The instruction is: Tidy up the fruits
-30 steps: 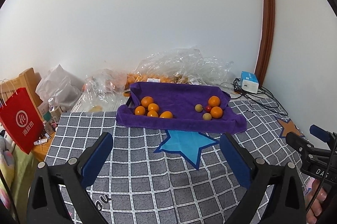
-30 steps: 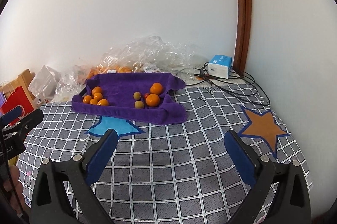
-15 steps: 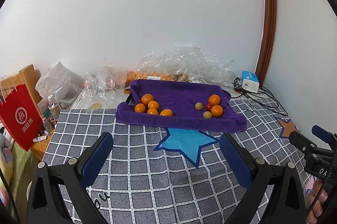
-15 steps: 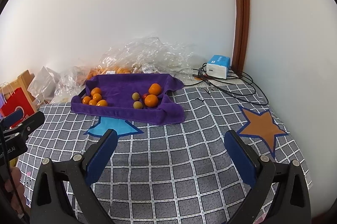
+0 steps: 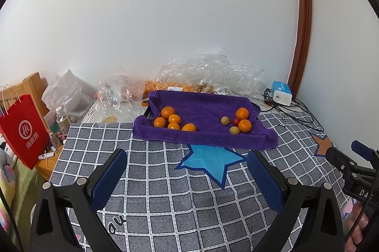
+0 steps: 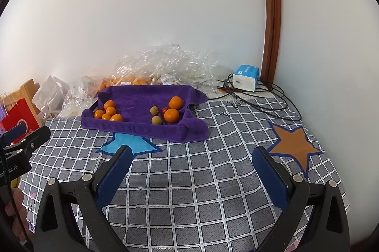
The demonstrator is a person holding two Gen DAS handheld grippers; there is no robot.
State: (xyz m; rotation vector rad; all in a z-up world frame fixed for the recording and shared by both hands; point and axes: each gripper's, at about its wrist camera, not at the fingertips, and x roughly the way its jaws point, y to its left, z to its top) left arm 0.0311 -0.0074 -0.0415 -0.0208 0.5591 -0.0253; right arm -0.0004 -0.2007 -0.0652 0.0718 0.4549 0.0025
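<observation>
Claws first: the left claw (image 5: 186, 171), black-armed with blue pads, hangs released and empty above the grey checked cloth (image 5: 154, 195) on the tabletop, its two fingers spread wide. The right claw (image 6: 189, 169), of the same build, is likewise spread wide and holds nothing; its tip also shows at the right edge of the left wrist view. Beyond the left claw lies a light blue star patch (image 5: 213, 160) printed on the cloth, and an orange-brown star patch (image 6: 293, 145) sits just beyond the right claw's right finger. Further out, a purple towel-lined tray (image 5: 203, 107) rests on the cloth. Inside it, at the left end, five small orange mandarins (image 5: 174, 121) sit clustered together. At the right end, two larger orange mandarins (image 5: 244, 120) lie close to two small round yellow-green fruits (image 5: 229, 125) and one small red fruit (image 5: 235, 120), all well apart from the left cluster. Behind the tray is crumpled clear plastic wrapping (image 5: 208, 73) against the white wall. A blue and white box (image 6: 245, 78) with black cables stands by the brown door frame, and a red paper bag (image 5: 23, 131) stands at the far left.
</observation>
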